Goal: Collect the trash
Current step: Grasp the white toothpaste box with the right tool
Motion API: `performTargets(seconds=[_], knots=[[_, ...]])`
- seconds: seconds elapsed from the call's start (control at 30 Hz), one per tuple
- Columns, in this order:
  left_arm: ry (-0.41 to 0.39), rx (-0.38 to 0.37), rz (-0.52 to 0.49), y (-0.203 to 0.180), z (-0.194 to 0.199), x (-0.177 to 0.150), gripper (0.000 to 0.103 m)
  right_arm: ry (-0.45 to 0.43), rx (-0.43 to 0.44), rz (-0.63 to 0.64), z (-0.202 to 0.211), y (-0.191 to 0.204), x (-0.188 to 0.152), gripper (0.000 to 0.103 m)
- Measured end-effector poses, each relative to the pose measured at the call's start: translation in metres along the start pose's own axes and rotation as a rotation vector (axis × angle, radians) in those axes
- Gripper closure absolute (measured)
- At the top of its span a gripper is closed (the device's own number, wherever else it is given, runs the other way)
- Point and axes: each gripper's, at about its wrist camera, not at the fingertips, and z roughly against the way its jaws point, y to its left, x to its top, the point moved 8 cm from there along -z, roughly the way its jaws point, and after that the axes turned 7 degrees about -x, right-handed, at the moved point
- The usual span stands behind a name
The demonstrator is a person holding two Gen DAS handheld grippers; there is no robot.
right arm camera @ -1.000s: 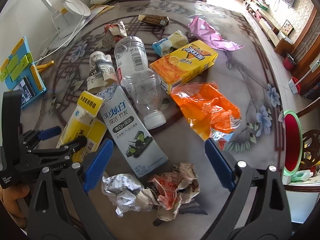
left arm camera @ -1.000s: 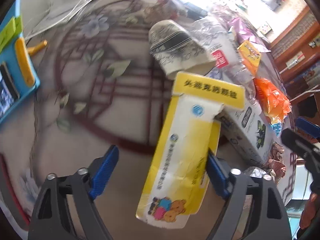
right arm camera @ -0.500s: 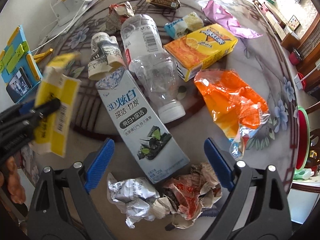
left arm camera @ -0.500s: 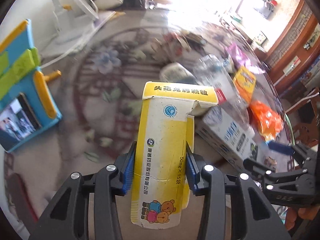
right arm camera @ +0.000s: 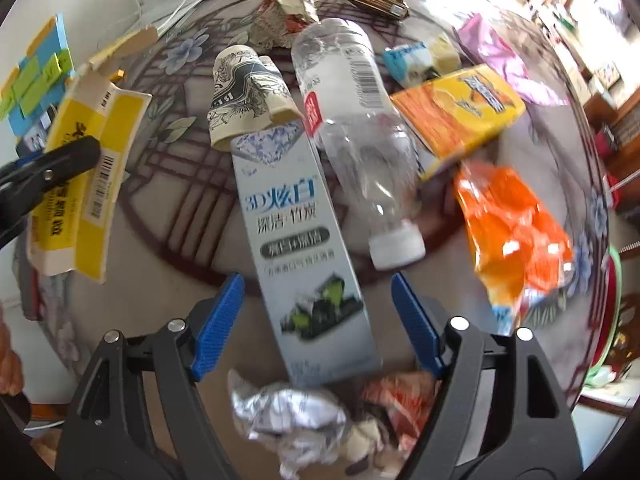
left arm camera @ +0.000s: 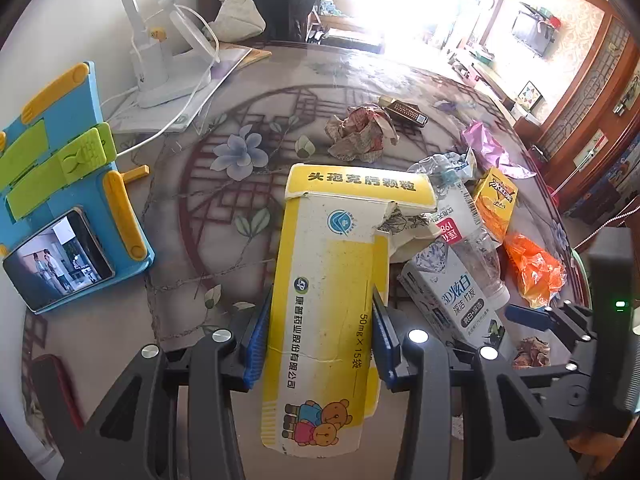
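While the left claw (left arm camera: 320, 344) clamps the yellow medicine box (left arm camera: 328, 300), it hangs above the desk (left arm camera: 192, 216).
Beside that box, the right claw (right arm camera: 318, 320), jaws just closing but untouching, straddles the toothpaste box (right arm camera: 296, 232).

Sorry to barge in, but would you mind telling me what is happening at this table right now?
A person is clearing litter off a patterned table with two hand-held grippers. The left gripper is clamped on a yellow and white medicine box, held clear of the table. The right gripper is open, its jaws just closing in around the grey toothpaste box, not yet pressing it. A plastic bottle, orange wrapper and crumpled paper lie uncollected.
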Motion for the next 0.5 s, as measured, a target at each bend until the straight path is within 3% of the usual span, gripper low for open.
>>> performTargets(seconds=[0.03, 0.07, 0.27, 0.5], knots=[[0.002, 0.002, 0.0, 0.0, 0.0, -0.001, 0.062, 0.008, -0.002, 0.007, -0.005, 0.001, 0.001, 0.048], [0.001, 0.005, 0.001, 0.0, 0.001, -0.001, 0.062, 0.022, 0.016, 0.005, -0.009, 0.001, 0.0, 0.052], [-0.041, 0.031, 0.008, 0.0, 0.013, 0.005, 0.062, -0.071, 0.093, -0.02, 0.025, -0.002, 0.007, 0.054], [-0.075, 0.006, -0.013, -0.023, 0.022, 0.015, 0.062, -0.202, 0.133, -0.108, 0.081, -0.029, 0.021, 0.054]])
